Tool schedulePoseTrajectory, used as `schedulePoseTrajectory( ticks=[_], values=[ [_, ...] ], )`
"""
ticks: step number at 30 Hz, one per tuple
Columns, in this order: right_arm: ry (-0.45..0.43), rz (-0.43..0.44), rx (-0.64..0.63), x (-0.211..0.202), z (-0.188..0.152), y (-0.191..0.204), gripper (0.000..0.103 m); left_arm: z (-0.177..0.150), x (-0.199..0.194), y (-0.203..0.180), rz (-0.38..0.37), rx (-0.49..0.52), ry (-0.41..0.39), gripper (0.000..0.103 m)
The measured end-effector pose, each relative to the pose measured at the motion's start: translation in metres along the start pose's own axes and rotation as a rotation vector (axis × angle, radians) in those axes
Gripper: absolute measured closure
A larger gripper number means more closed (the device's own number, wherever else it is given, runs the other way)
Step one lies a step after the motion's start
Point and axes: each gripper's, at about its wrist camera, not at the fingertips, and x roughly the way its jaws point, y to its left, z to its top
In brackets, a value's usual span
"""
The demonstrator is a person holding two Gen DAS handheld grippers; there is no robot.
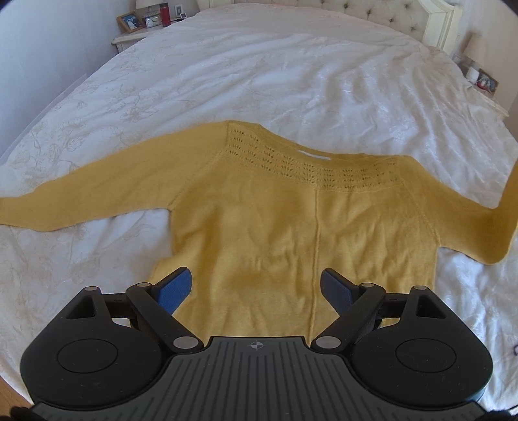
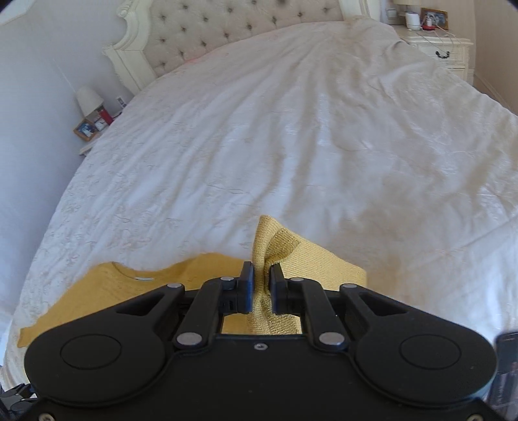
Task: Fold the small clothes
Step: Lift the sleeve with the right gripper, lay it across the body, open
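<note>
A yellow knit sweater point(image 1: 275, 220) lies spread flat on the white bedspread point(image 1: 259, 71), neckline toward the tufted headboard point(image 2: 226, 26), one sleeve stretched out to the left. The right gripper point(image 2: 261, 285) has its jaws clenched on the cuff of the other sleeve point(image 2: 275, 252), which appears lifted off the bed. The left gripper point(image 1: 255, 288) hangs over the sweater's hem, jaws spread wide and grasping nothing. Nightstands flank the bed.
</note>
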Motion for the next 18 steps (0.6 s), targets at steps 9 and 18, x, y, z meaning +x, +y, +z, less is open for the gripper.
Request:
schedulePoseTrajectory(
  ticks=[9, 18],
  values=[
    [0.07, 0.232, -0.065, 0.075, -0.018, 0.148, 0.086, 0.007, 0.02, 0.075, 0.017, 0.006, 0.025, 0.016],
    [0.202, 0.316, -0.144, 0.155, -0.06, 0.247, 0.086, 0.012, 0.034, 0.13, 0.031, -0.003, 0.045, 0.016]
  ],
)
